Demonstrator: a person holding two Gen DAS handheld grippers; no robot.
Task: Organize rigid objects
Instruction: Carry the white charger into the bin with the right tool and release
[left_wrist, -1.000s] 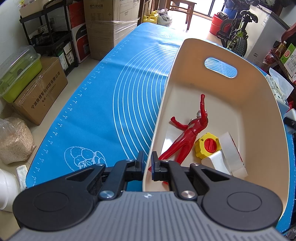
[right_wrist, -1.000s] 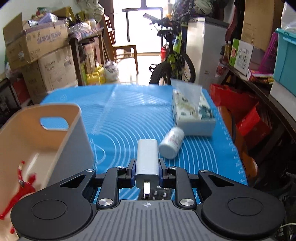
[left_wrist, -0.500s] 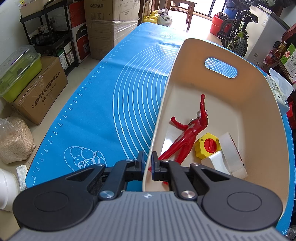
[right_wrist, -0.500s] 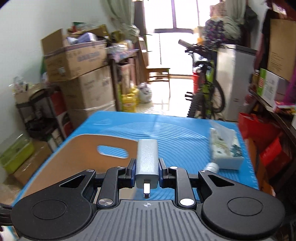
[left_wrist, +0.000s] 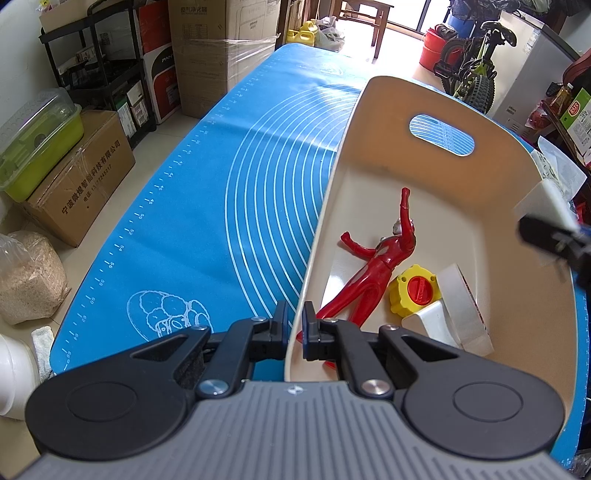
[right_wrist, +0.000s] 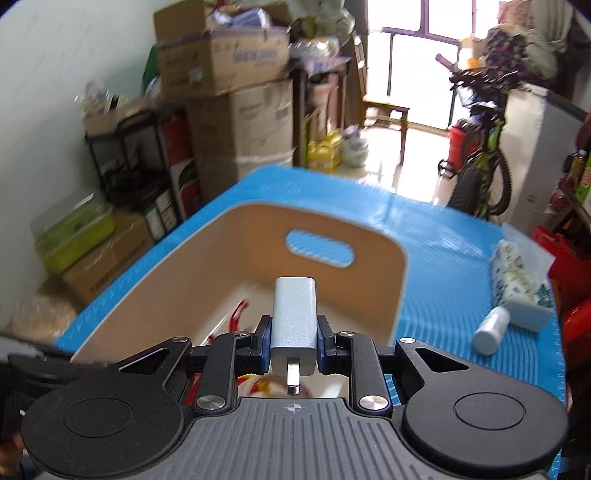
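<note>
charger (right_wrist: 294, 317) clamped in right tongs (right_wrist: 293, 338) above bin (right_wrist: 391, 291).

My bin (left_wrist: 369, 122) sits on the mat (left_wrist: 207, 192), its near wall between my left gripper's (left_wrist: 293, 325) fingers. In it the figure (left_wrist: 373, 266) lies left of the knob (left_wrist: 415, 291), with the tape roll (left_wrist: 463, 306) to the right. My right gripper (right_wrist: 293, 345) holds the charger (right_wrist: 294, 314) over the bin. Right of the bin lie the bottle (right_wrist: 491, 330) and, behind it and touching, the tissue pack (right_wrist: 521, 284).
</note>
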